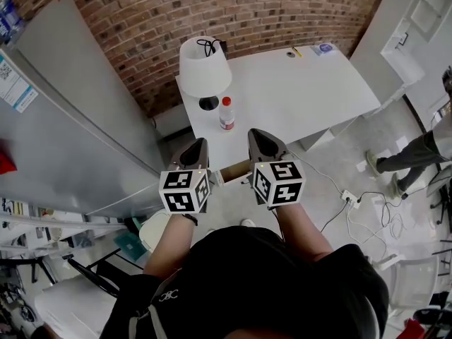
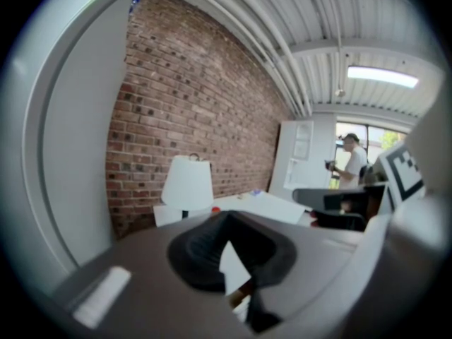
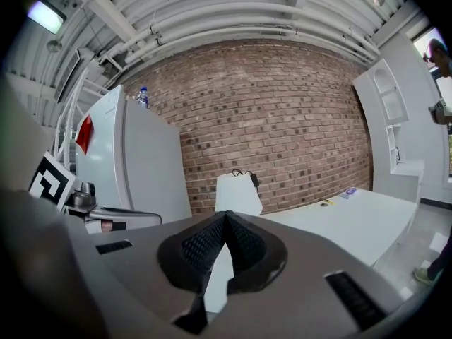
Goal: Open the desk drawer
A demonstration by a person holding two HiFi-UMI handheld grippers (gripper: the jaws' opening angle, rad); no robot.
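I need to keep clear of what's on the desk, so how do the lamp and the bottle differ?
The lamp is much bigger than the bottle. The lamp has a white shade on a dark base; the bottle has a red cap. The lamp stands toward the brick wall end of the white desk; the bottle stands in front of it. Both stand upright near the desk's left edge.

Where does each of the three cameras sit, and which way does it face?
Head view: on the person's head, looking steeply down at white desk, lamp, bottle; forearms, left tool and right tool show.
Left gripper view: on the left tool, facing lamp and brick wall over its shut jaws; right tool shows at right.
Right gripper view: on the right tool, facing the same wall over shut jaws; left tool's marker cube shows at left.
Shared: all three show lamp, desk and brick wall.
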